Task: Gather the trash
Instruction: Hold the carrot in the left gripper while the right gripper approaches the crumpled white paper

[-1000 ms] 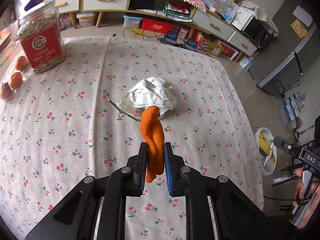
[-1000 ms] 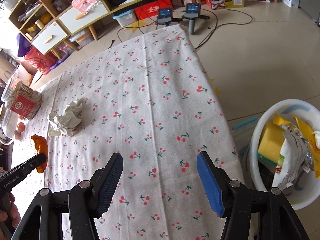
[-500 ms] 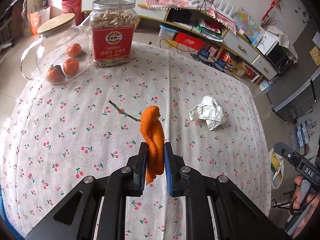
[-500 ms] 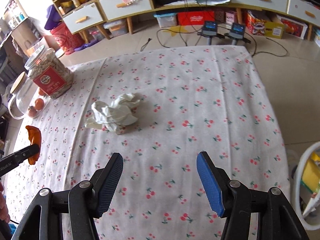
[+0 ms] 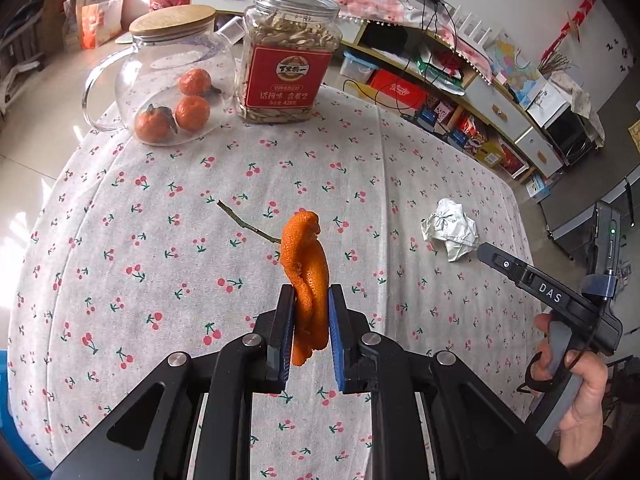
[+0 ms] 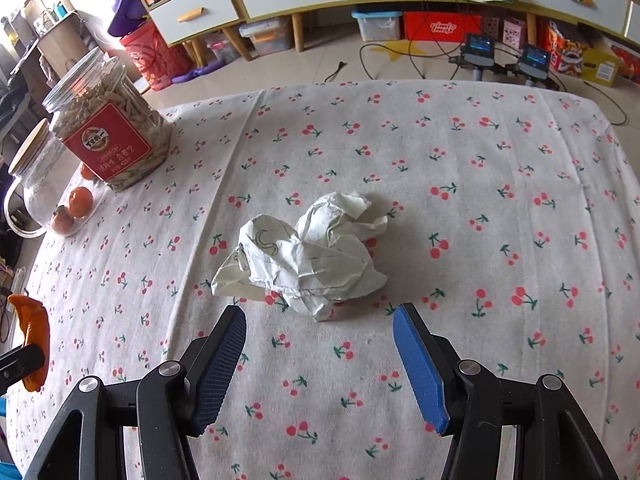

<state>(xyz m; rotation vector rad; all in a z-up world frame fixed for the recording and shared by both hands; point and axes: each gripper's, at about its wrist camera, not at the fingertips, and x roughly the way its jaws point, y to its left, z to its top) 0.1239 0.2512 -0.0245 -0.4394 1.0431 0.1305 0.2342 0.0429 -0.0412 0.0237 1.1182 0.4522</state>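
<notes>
Change since a second before: the crumpled paper wad, which had lain far left on the cloth in the right wrist view, had come to lie straight ahead of the right claw; in the left wrist view it had shifted from centre to the far right, and the seed jar and glass pot had swung into full view. The white bin of rubbish seen earlier at the right edge had dropped out of sight.
Orange peel: pinched upright between the pressed-together pads of the left claw, held above the bench, as it had been a second before.
Paper wad versus right claw: resting on the bench just beyond the fingertips, centred on the gap, not touching either pad.
Right claw: spread wide, with nothing between its blue pads.
Twig: one, lying on the cloth behind the peel.
Count of trash pieces: one peel, one paper wad, one twig.
Bench: covered by a white cloth printed with red cherries.
Seed jar: one, clear plastic with a red label, at the far edge.
Glass pot: one, wooden-lidded, just beside the jar, holding three tangerines.
Person's hand: gripping the right tool's handle at the lower right.
</notes>
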